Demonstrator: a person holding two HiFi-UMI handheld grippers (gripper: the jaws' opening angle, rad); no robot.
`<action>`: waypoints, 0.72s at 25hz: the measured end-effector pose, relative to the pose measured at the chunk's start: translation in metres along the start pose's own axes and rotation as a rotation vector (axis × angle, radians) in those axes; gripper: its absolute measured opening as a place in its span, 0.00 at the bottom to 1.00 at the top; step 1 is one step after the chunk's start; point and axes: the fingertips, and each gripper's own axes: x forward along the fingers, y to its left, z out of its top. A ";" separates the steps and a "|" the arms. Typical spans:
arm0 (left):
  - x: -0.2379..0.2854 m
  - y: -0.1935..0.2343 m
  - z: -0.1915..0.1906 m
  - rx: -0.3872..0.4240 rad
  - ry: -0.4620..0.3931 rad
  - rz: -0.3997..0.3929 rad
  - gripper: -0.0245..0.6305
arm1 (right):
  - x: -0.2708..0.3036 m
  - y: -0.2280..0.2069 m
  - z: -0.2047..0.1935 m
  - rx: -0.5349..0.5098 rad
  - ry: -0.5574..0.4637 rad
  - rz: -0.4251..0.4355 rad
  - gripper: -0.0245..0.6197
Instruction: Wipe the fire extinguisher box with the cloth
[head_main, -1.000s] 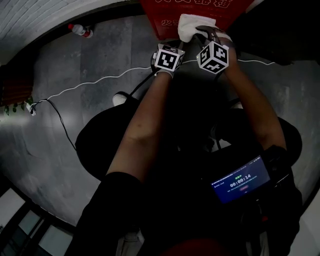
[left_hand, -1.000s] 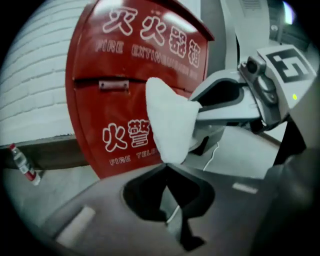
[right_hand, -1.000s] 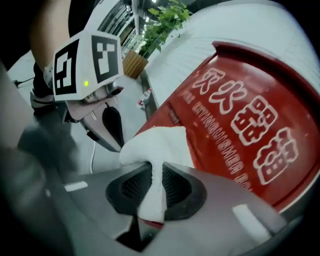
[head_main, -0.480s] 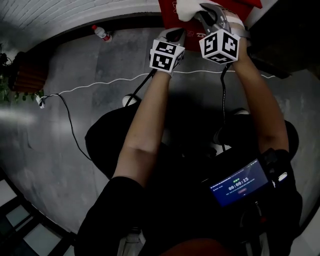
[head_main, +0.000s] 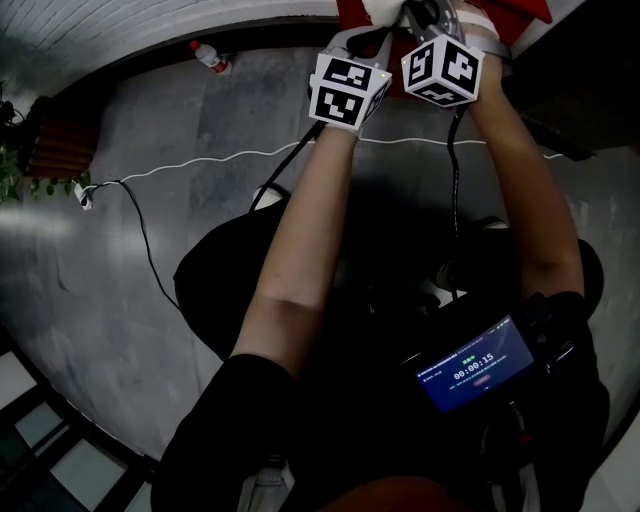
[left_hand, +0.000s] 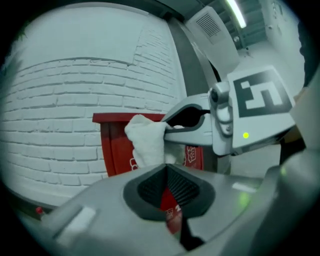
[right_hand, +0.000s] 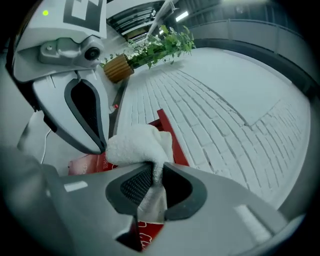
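The red fire extinguisher box (left_hand: 116, 148) stands against a white brick wall; in the head view only a strip of the box (head_main: 525, 10) shows at the top edge. My right gripper (right_hand: 152, 182) is shut on a white cloth (right_hand: 137, 145), whose bunched end rests against the box's upper front edge (right_hand: 172, 142). From the left gripper view the cloth (left_hand: 146, 140) hangs from the right gripper's fingertips (left_hand: 180, 127). My left gripper (left_hand: 167, 172) is just left of the right one, jaws closed on nothing, a little short of the box. Both grippers (head_main: 365, 40) (head_main: 425, 15) sit side by side at the top.
A plastic bottle (head_main: 210, 57) lies on the grey floor by the wall. A white cable (head_main: 200, 165) runs across the floor to a plug near a potted plant (head_main: 40, 150). A device with a lit screen (head_main: 470, 362) hangs at the person's waist.
Both grippers have moved further forward and up along the box, taking the cloth with them. The box and cloth now sit at the very top edge of the head view.
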 end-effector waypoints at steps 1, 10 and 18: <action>0.001 0.001 -0.002 0.002 0.007 -0.005 0.04 | 0.003 0.001 0.000 0.000 0.005 0.003 0.15; 0.009 0.013 -0.024 -0.009 0.049 -0.017 0.04 | 0.021 0.027 -0.006 0.002 0.049 0.093 0.15; 0.014 0.021 -0.064 -0.070 0.138 -0.009 0.04 | 0.033 0.064 -0.008 -0.032 0.053 0.162 0.15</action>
